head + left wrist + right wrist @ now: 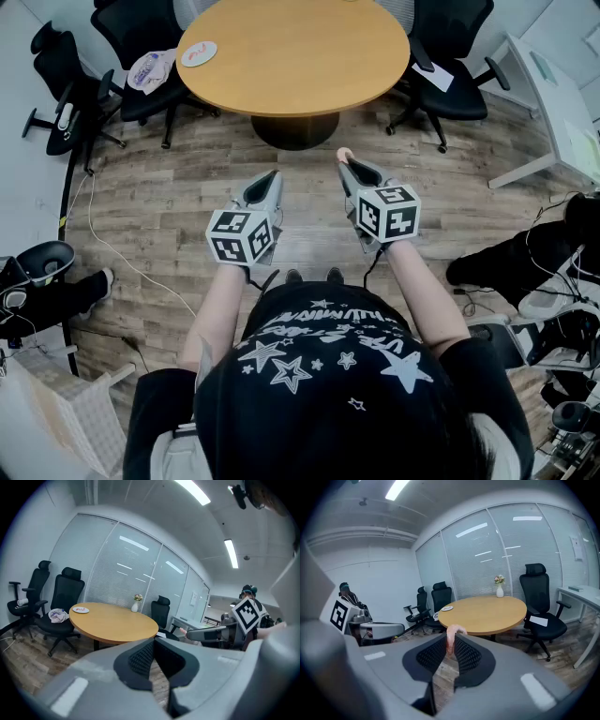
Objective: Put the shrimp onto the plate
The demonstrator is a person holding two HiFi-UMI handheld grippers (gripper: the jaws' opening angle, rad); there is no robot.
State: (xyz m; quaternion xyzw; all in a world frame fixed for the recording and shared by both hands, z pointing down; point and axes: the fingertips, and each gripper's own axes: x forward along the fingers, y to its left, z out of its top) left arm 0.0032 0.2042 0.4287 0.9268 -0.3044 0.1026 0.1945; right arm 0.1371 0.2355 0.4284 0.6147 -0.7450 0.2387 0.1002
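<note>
One plate [198,53] with red marks on the round table [309,66], one shrimp [452,637] clamped upright in the right gripper [349,167], well apart from it, left gripper [267,183] jaws pressed together, empty

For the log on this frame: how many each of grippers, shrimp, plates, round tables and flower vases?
grippers: 2, the left gripper and the right gripper
shrimp: 1
plate: 1
round table: 1
flower vase: 1
Total: 6
</note>
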